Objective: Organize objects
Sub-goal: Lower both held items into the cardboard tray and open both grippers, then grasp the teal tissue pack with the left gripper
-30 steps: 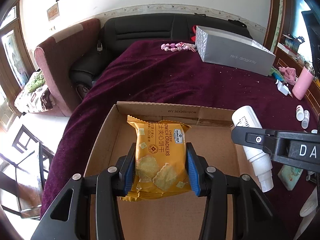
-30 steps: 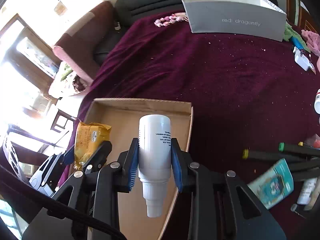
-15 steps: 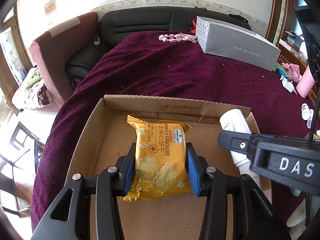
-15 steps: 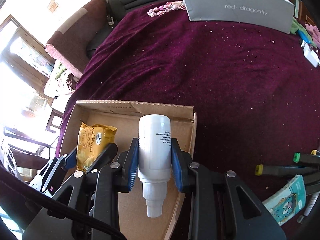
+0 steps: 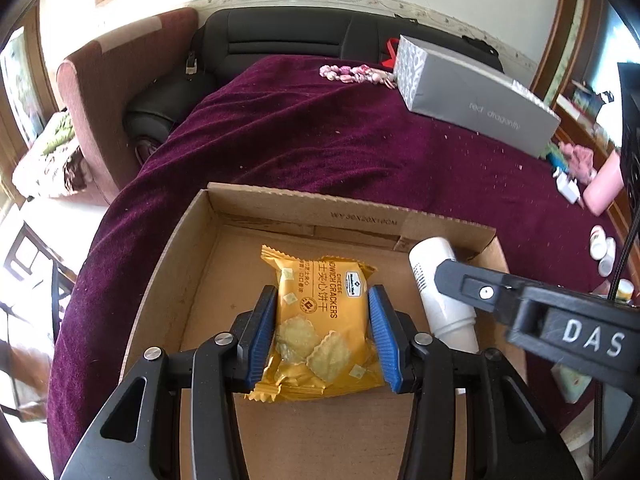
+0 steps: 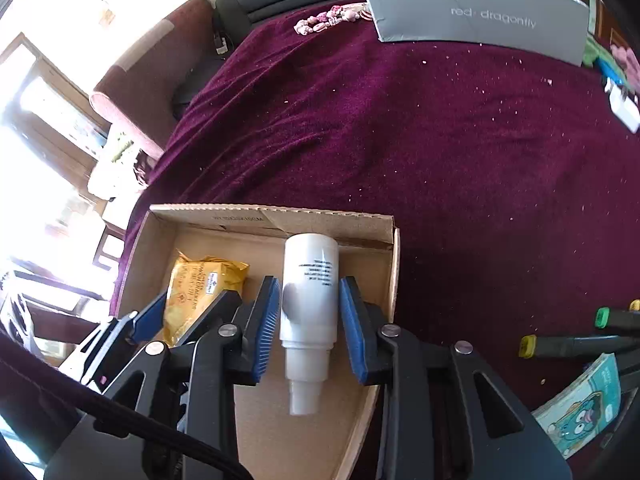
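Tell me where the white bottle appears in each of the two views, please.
Left wrist view: the white bottle is right of centre, partly behind the right gripper.
Right wrist view: the bottle is at lower centre, between the blue pads.
Shared landmark: the cardboard box beneath it.

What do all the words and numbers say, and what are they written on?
"CHEESE ...DWICH CRACKERS": yellow cracker packet; its Chinese characters and logo are too small.
"red dragonfly": grey box.
"DAS": right gripper, seen from the left wrist.
"WY 30X20X10CM": cardboard box wall, blurred.
White bottle: print too small.
Teal packet: unreadable.
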`<state>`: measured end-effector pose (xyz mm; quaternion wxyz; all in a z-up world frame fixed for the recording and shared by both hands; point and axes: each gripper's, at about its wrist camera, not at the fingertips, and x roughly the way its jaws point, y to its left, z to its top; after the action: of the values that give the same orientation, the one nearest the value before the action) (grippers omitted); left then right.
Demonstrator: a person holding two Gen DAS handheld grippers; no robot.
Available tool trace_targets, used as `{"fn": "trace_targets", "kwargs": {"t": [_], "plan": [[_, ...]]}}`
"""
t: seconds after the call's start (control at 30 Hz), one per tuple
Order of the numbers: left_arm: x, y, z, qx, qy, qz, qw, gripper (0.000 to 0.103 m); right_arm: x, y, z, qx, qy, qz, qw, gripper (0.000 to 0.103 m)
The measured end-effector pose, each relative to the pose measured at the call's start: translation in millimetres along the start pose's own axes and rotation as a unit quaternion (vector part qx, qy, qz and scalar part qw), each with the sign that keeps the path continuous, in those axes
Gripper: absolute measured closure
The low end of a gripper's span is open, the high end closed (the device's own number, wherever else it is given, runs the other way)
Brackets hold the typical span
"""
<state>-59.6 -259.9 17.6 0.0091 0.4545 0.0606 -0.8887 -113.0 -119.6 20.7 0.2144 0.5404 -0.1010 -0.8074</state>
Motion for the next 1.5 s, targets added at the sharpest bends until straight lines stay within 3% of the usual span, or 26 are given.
{"fn": "trace_targets", "kwargs": {"t": [0.23, 0.33, 0.5, 0.63, 0.77, 0.93, 1.1, 1.2, 1.33, 1.5], "plan": [[-26, 23, 8, -0.042, 0.0, -0.04, 0.9983, 0.063, -35, -5, 2, 0.008, -0.035, 0.022, 0.999, 0.061], [-45, 24, 6, -0.051, 0.002, -0.086, 0.995, 0.063, -58, -12, -2, 0.013, -0.049, 0.032, 0.998, 0.06], [-79, -20, -8, 0.014, -0.01, -0.139, 0.9902, 0.063, -107, -45, -28, 0.033, -0.086, 0.047, 0.995, 0.049], [-87, -78, -26, 0.09, -0.011, -0.165, 0.9821, 0.063, -144, -88, -57, 0.061, -0.115, 0.035, 0.991, 0.049], [-79, -140, -45, 0.159, -0.006, -0.147, 0.9762, 0.063, -172, -139, -88, 0.105, -0.129, 0.019, 0.986, 0.044], [-56, -192, -59, 0.207, -0.015, -0.096, 0.9735, 0.063, -186, -189, -112, 0.153, -0.132, 0.021, 0.979, 0.044], [-38, -214, -58, 0.234, -0.032, -0.072, 0.969, 0.062, -199, -219, -131, 0.175, -0.139, 0.029, 0.974, 0.044], [-24, -224, -60, 0.243, -0.012, -0.073, 0.9672, 0.062, -200, -231, -137, 0.186, -0.142, 0.036, 0.972, 0.044], [-20, -232, -59, 0.236, -0.011, -0.075, 0.9688, 0.061, -202, -241, -142, 0.193, -0.146, 0.045, 0.969, 0.044], [-21, -241, -65, 0.25, -0.009, -0.084, 0.9645, 0.061, -203, -244, -147, 0.195, -0.148, 0.051, 0.968, 0.044]]}}
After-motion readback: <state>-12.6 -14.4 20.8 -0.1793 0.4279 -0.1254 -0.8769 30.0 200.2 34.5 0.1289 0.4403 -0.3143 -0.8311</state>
